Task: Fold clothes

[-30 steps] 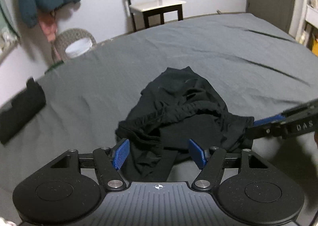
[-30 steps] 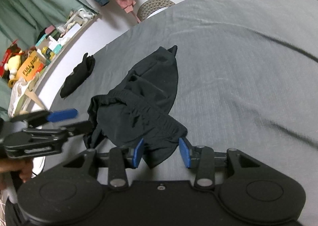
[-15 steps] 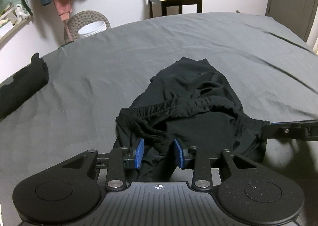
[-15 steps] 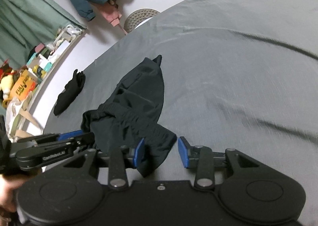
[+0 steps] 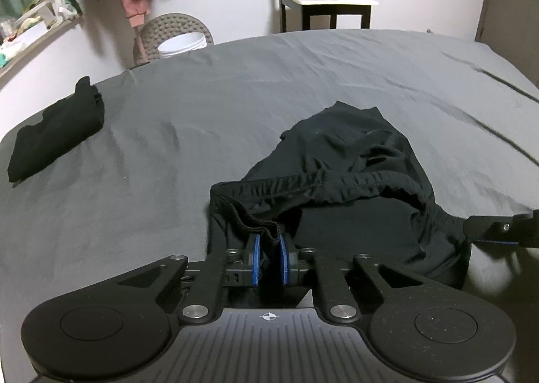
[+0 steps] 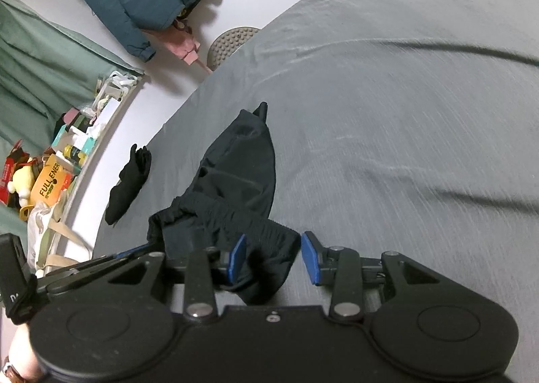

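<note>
The left gripper [image 5: 268, 260] sits low at the bottom centre of its own view, pointing straight ahead, its blue pads drawn nearly together and pinching a bunched bit of the elastic waistband of the black shorts [image 5: 340, 187]. The shorts lie crumpled on the grey bedsheet [image 5: 235, 106], centre-right in the left wrist view, with the legs stretching up toward the middle of the frame.

The right gripper [image 6: 273, 261] comes in at the bottom of its own view, tilted relative to the bed, its blue pads standing clearly apart with the near corner of the shorts lying between them, closer to the left pad. In the left wrist view this gripper enters from the right edge, its tip at the side of the shorts.

A second dark folded garment [image 5: 55, 133] rests at the left of the bed. At the left edge of the right wrist view, an orange package [image 6: 50, 182] reads "FULLENER".
</note>
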The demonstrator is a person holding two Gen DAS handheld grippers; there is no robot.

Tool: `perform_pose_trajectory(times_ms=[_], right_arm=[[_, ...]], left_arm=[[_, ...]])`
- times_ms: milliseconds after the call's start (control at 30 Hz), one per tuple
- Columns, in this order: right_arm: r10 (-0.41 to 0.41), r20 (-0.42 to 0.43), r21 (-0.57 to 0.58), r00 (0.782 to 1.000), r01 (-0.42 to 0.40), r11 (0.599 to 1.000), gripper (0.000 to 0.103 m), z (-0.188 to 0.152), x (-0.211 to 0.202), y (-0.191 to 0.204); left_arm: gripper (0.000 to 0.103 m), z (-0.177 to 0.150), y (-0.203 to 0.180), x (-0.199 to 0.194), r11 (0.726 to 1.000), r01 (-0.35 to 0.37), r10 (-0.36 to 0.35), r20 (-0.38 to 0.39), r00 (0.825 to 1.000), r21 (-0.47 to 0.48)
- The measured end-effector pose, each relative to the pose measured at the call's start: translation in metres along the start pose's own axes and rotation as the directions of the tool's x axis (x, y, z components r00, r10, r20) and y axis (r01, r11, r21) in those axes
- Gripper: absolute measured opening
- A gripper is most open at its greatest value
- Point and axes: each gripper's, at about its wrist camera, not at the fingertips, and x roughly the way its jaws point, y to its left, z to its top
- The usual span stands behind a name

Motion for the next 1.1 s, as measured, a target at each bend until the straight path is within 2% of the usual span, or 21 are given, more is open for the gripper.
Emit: perform_pose_trajectory(times_ms=[100,133,233,367,400,433,500,600,700,800,867,933,1033,1100], right_arm=[[0.020,0.020,0.064,1.000,-0.021,0.998,0.036,-0.001,0.000,-0.007],[0.029,0.026,0.098,0.999,-0.031,0.995,0.036,-0.001,0.000,-0.010],[0.044,0.030,0.133,0.999,-0.048,0.990,0.036,0.000,0.003,-0.015],[0.013,0.032,0.030,0.999,-0.014,0.999,0.036,-0.003,0.007,-0.004],[-0.001,0.037,-0.001,0.999,0.001,1.000,0.032,-0.005,0.008,0.000],[-0.015,0.042,-0.031,0.999,0.016,0.999,0.028,-0.006,0.010,0.003],[-0.033,0.047,-0.052,0.998,0.035,0.998,0.009,-0.008,0.012,0.003],[-0.012,0.051,-0.004,0.999,0.012,1.000,0.006,-0.007,0.011,-0.005],[0.002,0.080,-0.009,0.997,-0.002,1.000,0.005,-0.005,0.004,-0.004],[0.004,0.155,-0.097,0.988,0.011,0.995,0.005,0.001,-0.012,0.011],[-0.011,0.229,-0.227,0.973,0.065,0.972,0.004,0.006,-0.027,0.030],[-0.026,0.310,-0.359,0.951,0.142,0.923,0.004,0.008,-0.045,0.048],[-0.043,0.423,-0.479,0.905,0.264,0.837,0.004,0.007,-0.073,0.068],[-0.043,0.495,-0.531,0.868,0.341,0.776,0.004,0.003,-0.093,0.078]], left_arm=[[0.012,0.000,0.008,0.003,0.999,-0.012,0.012,-0.005,1.000,-0.052],[0.006,-0.001,0.013,0.004,0.997,-0.008,0.008,-0.007,1.000,-0.080],[0.005,-0.004,0.026,0.006,0.987,0.013,-0.015,-0.012,1.000,-0.162],[0.005,-0.008,0.037,0.008,0.973,0.026,-0.028,-0.007,1.000,-0.231],[0.005,-0.009,0.038,0.008,0.971,0.026,-0.027,-0.005,1.000,-0.238],[0.005,-0.009,0.038,0.009,0.971,0.024,-0.026,-0.005,1.000,-0.239],[0.005,-0.011,0.038,0.010,0.971,0.020,-0.023,-0.008,1.000,-0.239],[0.005,-0.011,0.037,0.011,0.970,0.007,-0.009,-0.008,1.000,-0.241],[0.005,-0.011,0.039,0.007,0.967,-0.004,0.010,0.020,1.000,-0.256],[0.004,-0.011,0.044,-0.007,0.958,-0.019,0.043,0.080,0.996,-0.286],[0.004,-0.009,0.048,-0.020,0.956,-0.033,0.075,0.133,0.988,-0.293],[0.004,-0.005,0.048,-0.036,0.960,-0.048,0.103,0.187,0.977,-0.275],[0.004,0.000,0.043,-0.060,0.975,-0.075,0.132,0.270,0.954,-0.210],[0.004,0.001,0.041,-0.079,0.979,-0.090,0.147,0.330,0.932,-0.183]])
